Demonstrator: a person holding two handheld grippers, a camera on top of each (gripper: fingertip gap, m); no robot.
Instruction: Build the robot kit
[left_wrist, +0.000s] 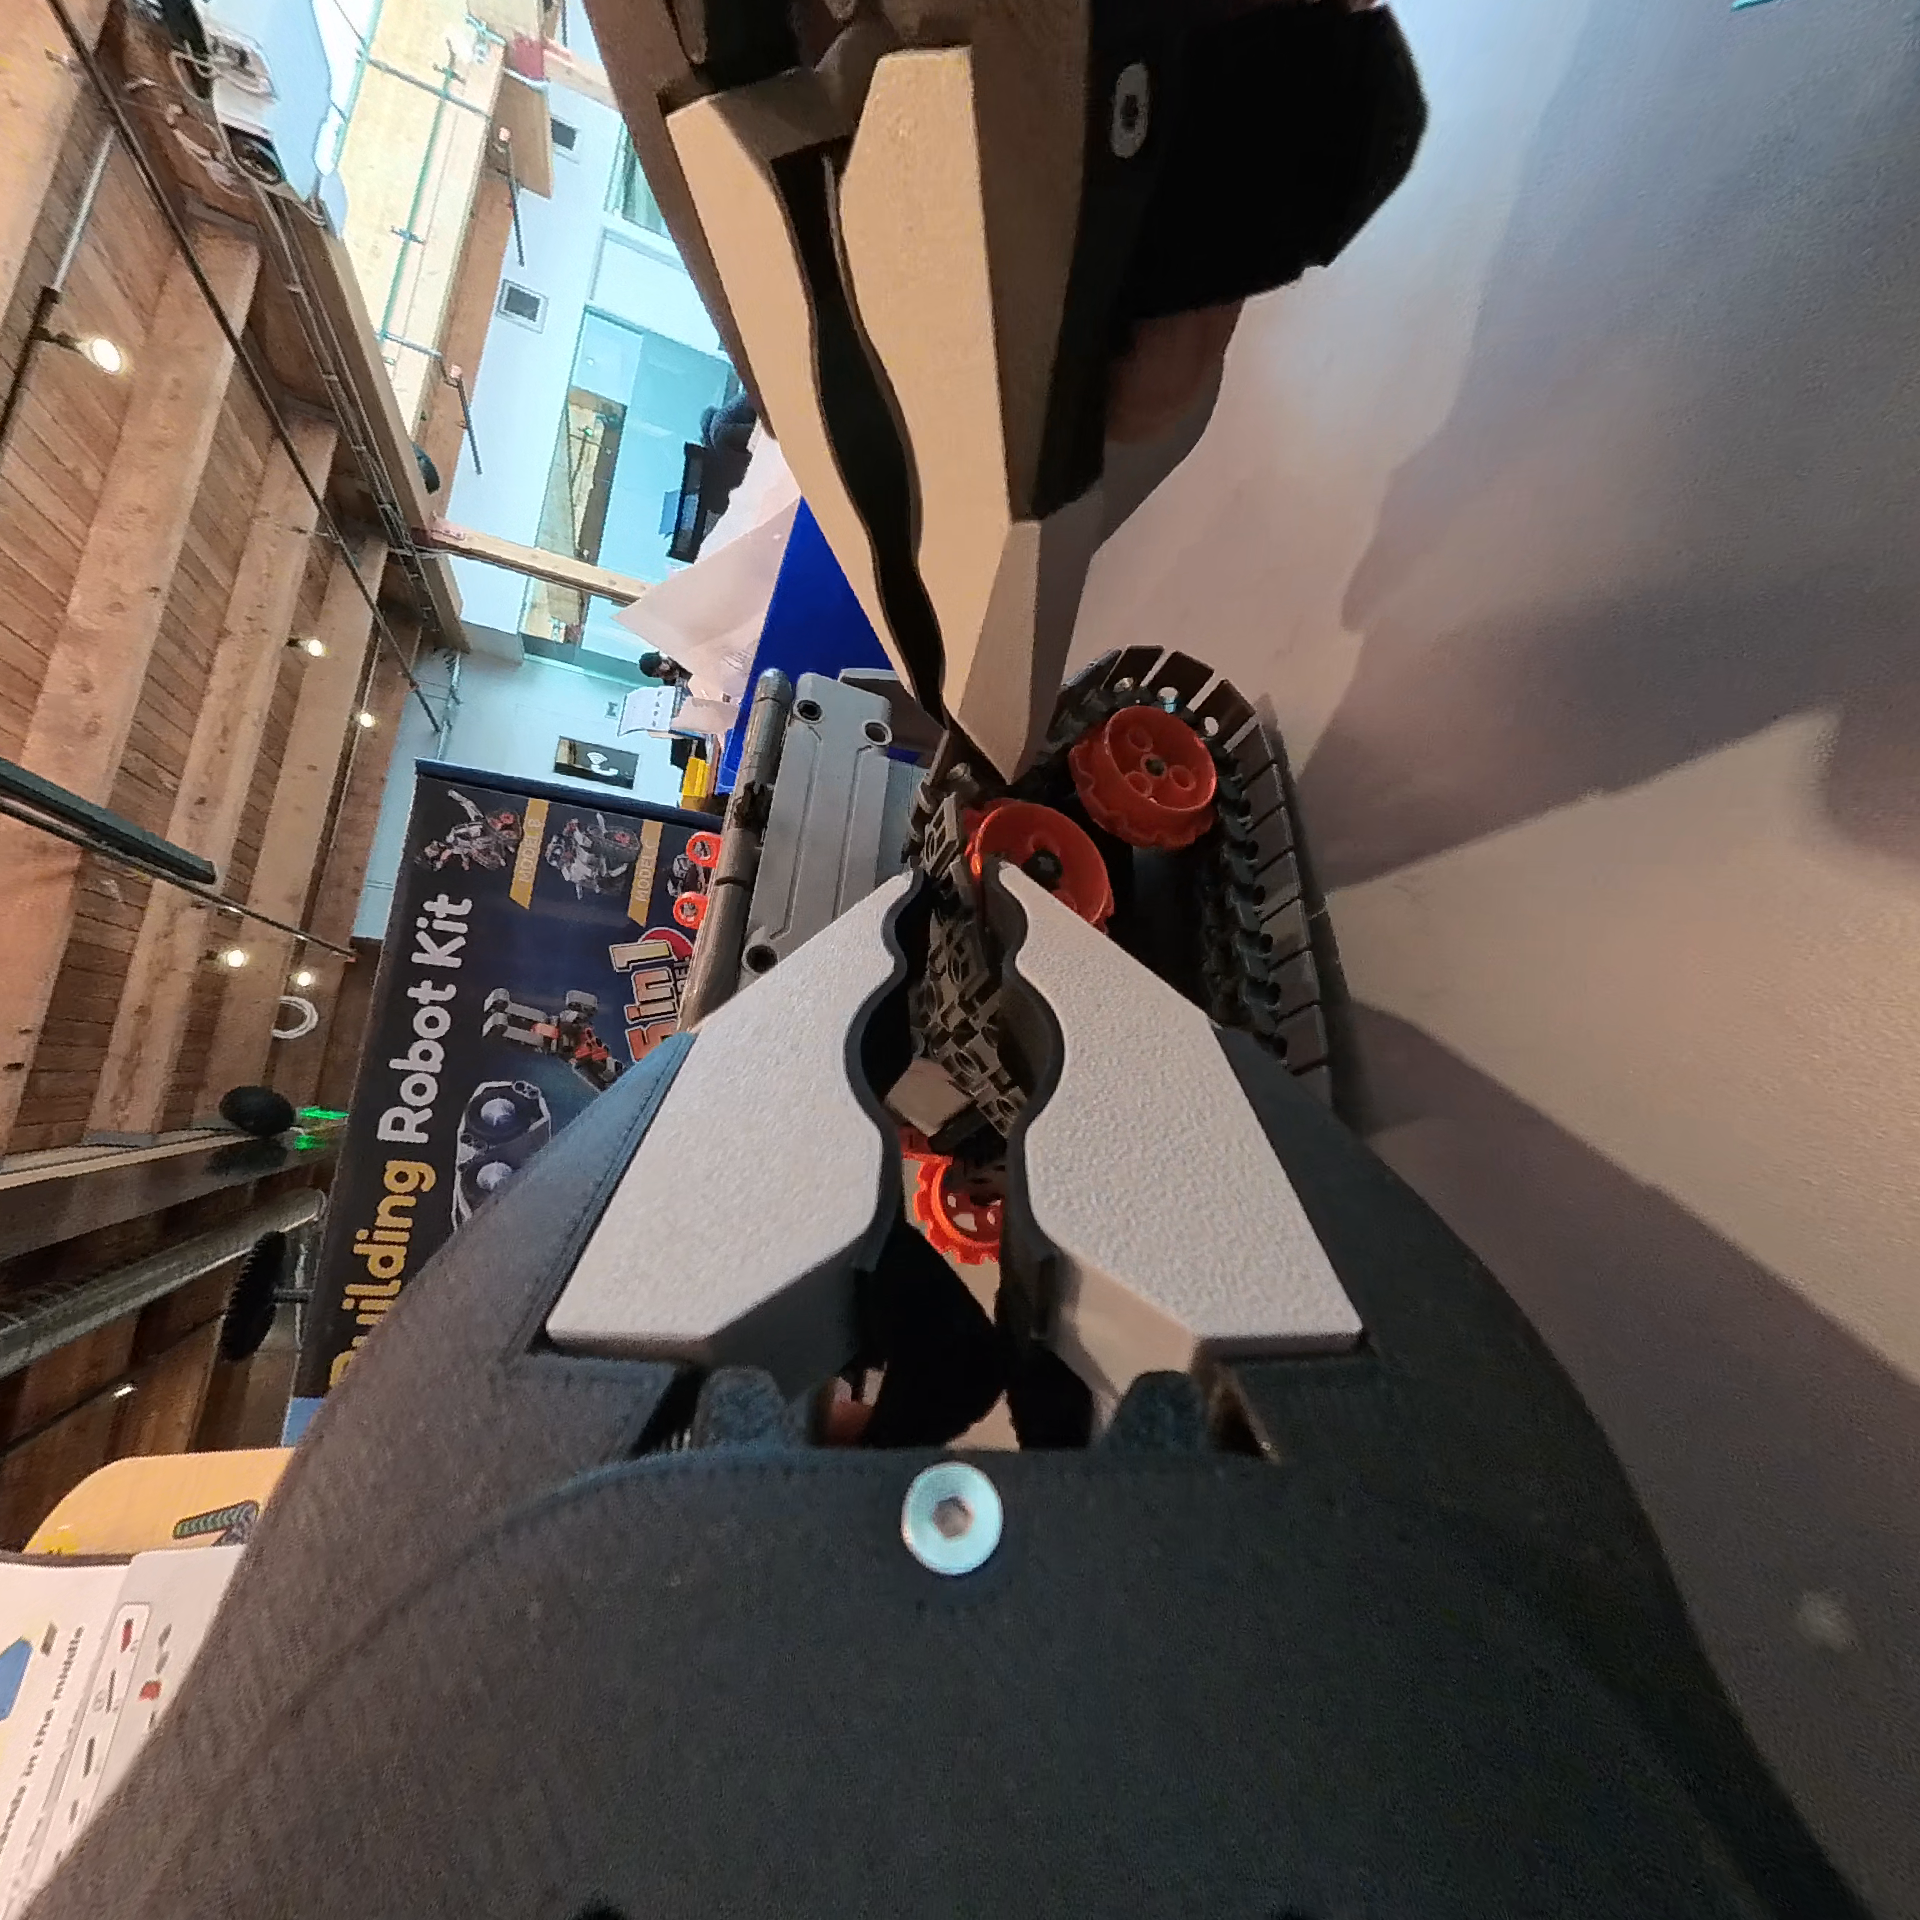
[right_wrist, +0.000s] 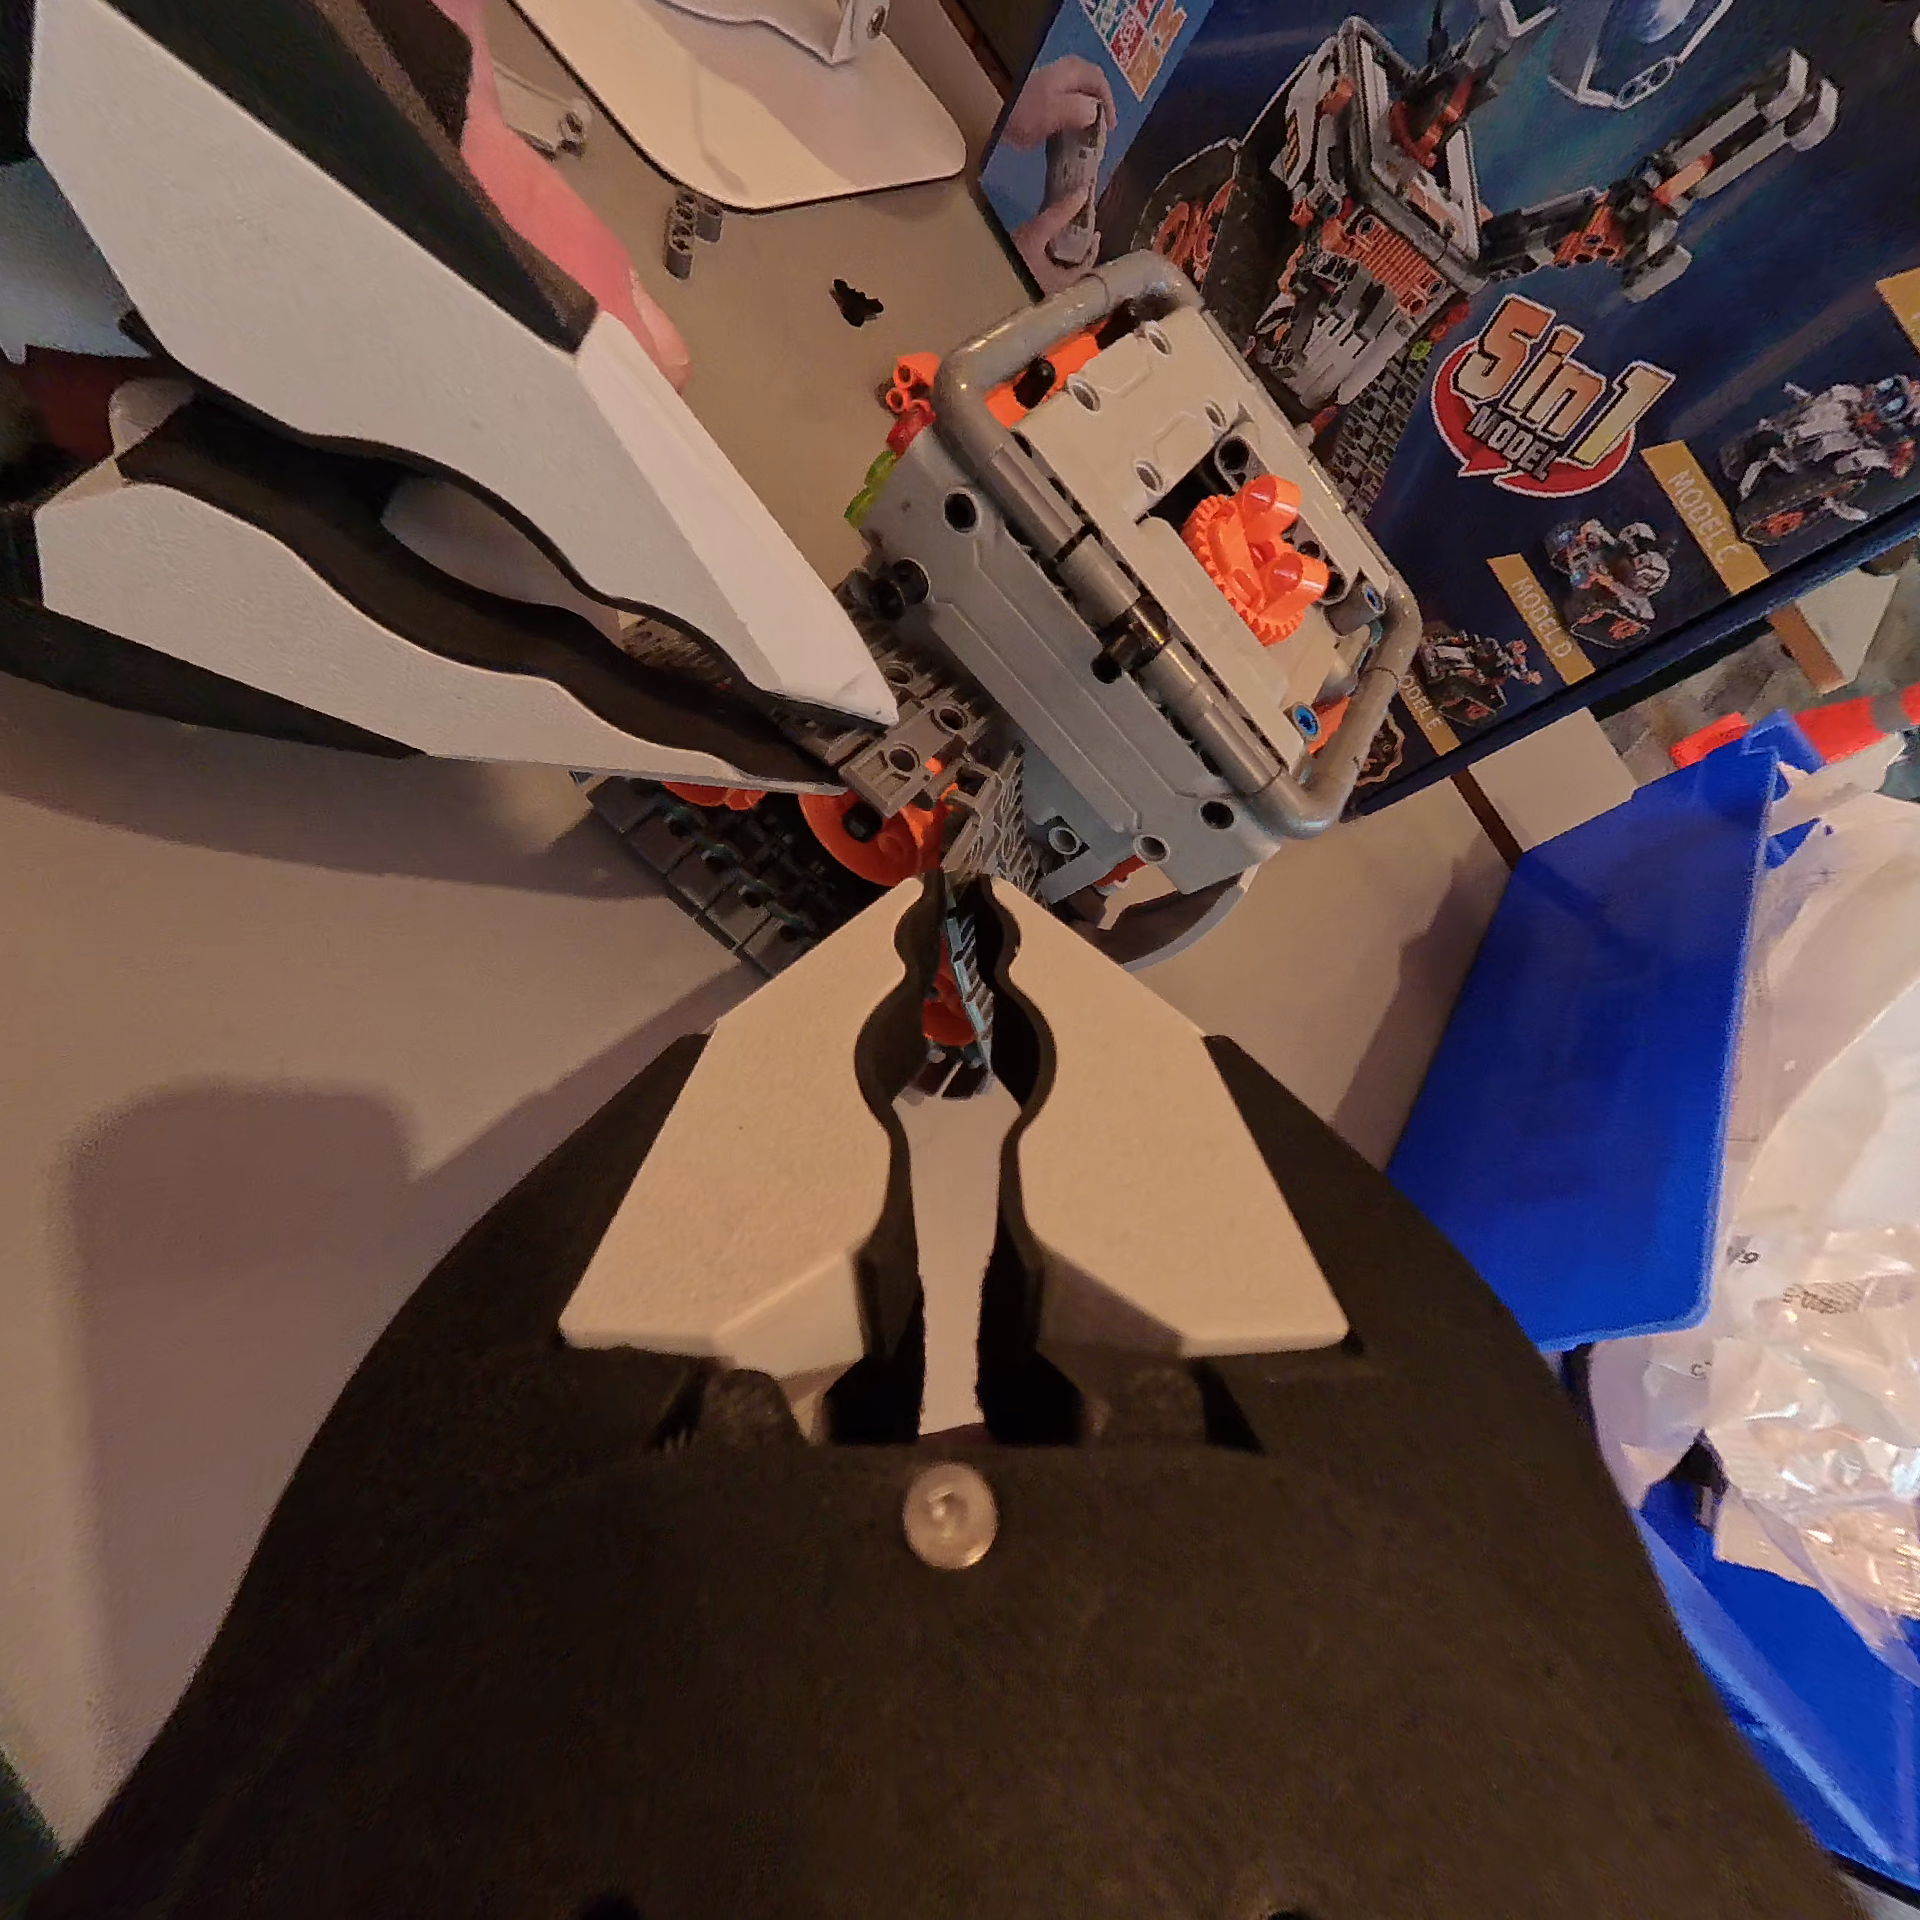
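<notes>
A grey brick-built tracked vehicle (right_wrist: 1132, 623) with orange wheels (left_wrist: 1143, 774) and a black rubber track (left_wrist: 1257, 914) lies on the pale table (right_wrist: 260, 935). My left gripper (left_wrist: 956, 883) is shut on a dark grey beam (left_wrist: 961, 997) of the vehicle's frame. It also shows in the right wrist view (right_wrist: 847, 732), coming in from the upper left. My right gripper (right_wrist: 961, 894) is shut on a grey ribbed track piece (right_wrist: 966, 961) beside an orange wheel. It shows in the left wrist view (left_wrist: 982, 764), coming down from above with its tips at the track.
The kit's dark blue box (right_wrist: 1558, 364) stands behind the vehicle and shows in the left wrist view (left_wrist: 436, 1039). A blue bin (right_wrist: 1600, 1039) with clear plastic bags (right_wrist: 1829, 1247) is at the right. Loose small parts (right_wrist: 691, 234) lie at the back. An instruction sheet (left_wrist: 83, 1683) lies at lower left. The grippers are tip to tip, or close to it.
</notes>
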